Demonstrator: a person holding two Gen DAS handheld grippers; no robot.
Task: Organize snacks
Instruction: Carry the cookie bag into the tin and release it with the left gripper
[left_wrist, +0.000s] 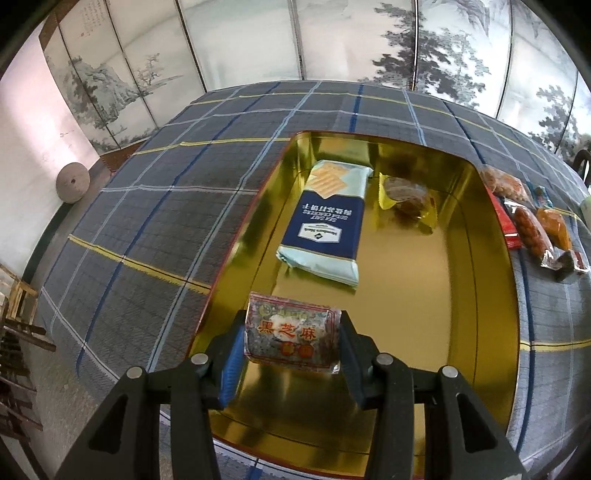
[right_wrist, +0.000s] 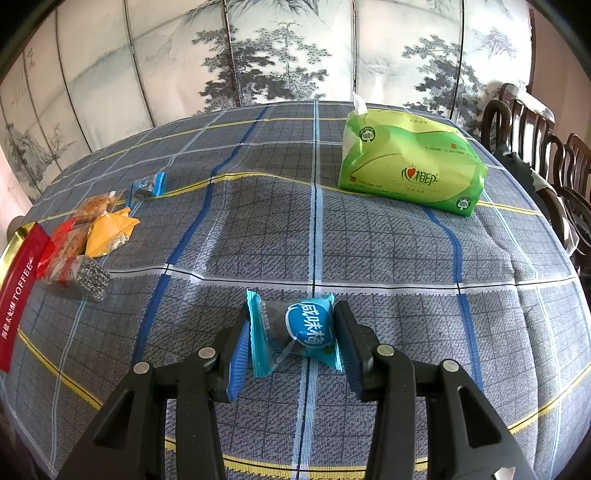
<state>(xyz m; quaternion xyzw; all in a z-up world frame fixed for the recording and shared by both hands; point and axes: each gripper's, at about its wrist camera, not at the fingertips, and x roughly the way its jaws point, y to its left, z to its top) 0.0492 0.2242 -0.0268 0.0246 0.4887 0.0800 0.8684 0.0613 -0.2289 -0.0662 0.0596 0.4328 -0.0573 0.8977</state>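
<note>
My left gripper (left_wrist: 292, 325) is shut on a dark packet with red characters (left_wrist: 291, 336), held over the near end of an open gold tin (left_wrist: 480, 295). Inside the tin lie a blue-and-white cracker pack (left_wrist: 325, 221) and a small snack in a yellow wrapper (left_wrist: 406, 201). In the right wrist view, my right gripper (right_wrist: 291, 321) is shut on a blue wrapped candy (right_wrist: 306, 328), low over the checked tablecloth (right_wrist: 332, 240). Its wrapper ends touch both pads.
A pile of loose snacks (left_wrist: 532, 225) lies on the cloth right of the tin, and shows as the snack pile (right_wrist: 88, 236) beside the tin's red side (right_wrist: 18, 295). Another small blue candy (right_wrist: 147, 186) lies behind it. A green tissue pack (right_wrist: 410, 170) sits far right; chairs (right_wrist: 535, 147) line that edge.
</note>
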